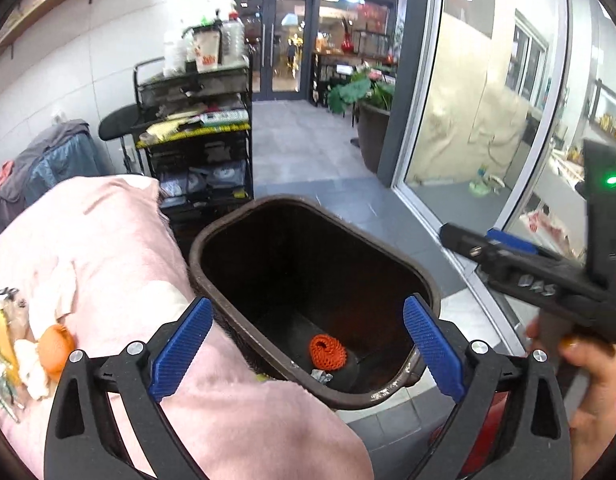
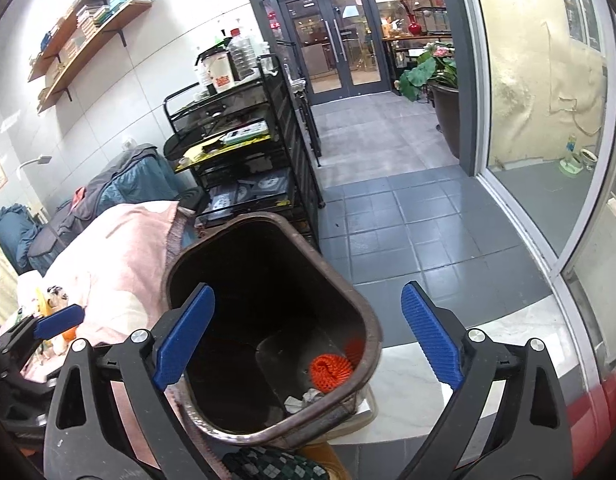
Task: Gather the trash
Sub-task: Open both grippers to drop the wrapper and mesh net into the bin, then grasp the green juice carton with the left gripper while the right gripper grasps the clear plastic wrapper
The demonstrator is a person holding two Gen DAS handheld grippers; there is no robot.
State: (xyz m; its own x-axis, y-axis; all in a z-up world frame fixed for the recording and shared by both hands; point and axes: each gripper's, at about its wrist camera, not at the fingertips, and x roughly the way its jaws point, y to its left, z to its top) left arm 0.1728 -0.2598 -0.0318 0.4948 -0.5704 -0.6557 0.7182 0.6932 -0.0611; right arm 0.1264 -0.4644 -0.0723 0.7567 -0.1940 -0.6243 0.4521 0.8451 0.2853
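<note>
A: Where is the trash?

B: The orange foam net and a crumpled wrapper lie on the bottom of the brown bin.

A: Your grippers?

B: My left gripper and right gripper are both spread wide, holding nothing.

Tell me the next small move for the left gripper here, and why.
Probably swing the left gripper back to the pink cloth for the orange piece lying there. Its jaws stand open and empty above the brown bin, where an orange net and crumpled scrap already lie.
</note>
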